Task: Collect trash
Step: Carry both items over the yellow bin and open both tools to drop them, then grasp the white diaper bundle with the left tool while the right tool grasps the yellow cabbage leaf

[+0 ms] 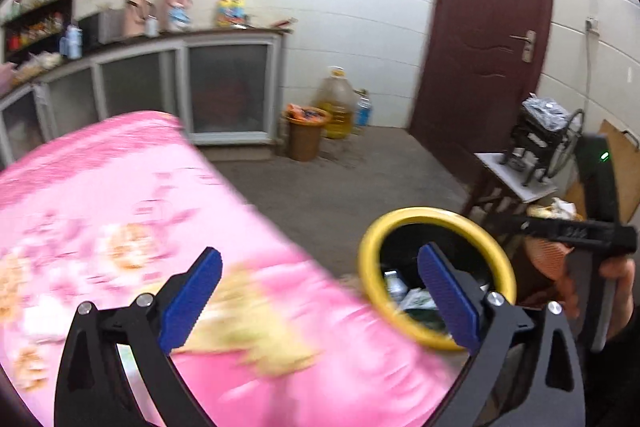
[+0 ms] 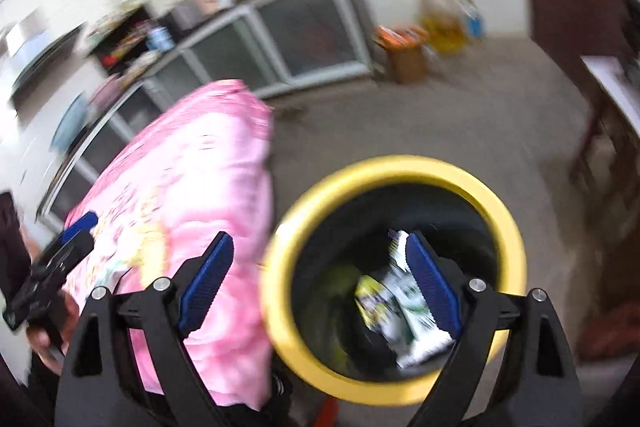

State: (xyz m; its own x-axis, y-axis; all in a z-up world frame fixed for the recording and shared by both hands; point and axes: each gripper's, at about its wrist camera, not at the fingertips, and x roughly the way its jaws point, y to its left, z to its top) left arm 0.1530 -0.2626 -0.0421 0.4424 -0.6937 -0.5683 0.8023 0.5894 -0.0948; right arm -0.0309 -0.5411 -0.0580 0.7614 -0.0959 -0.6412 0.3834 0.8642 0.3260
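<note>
1. The trash bin (image 2: 394,279) is round, with a thick, smooth yellow rim and a dark inside. It stands on the grey floor (image 1: 320,195), just beside the surface (image 1: 120,195), which is covered with a pink flowered cloth.
2. In the bin lies trash (image 2: 412,311): crumpled white and green wrappers and something yellow. What exactly they are is hard to tell because of blur.
3. The left gripper (image 1: 320,301) has black arms and blue ribbed fingers (image 1: 192,301). They stand wide apart with nothing between them. One finger is over the pink cloth, the other in front of the bin's opening.
4. The right gripper (image 2: 320,291) is also spread wide and holds nothing. Its right finger is in front of the bin's mouth, its left finger in front of the cloth.
5. Both views are blurred. The bin's lower body is hidden.
6. A second, brown bin (image 1: 305,137), full to the top, stands far back by the cabinet (image 1: 228,91).
</note>
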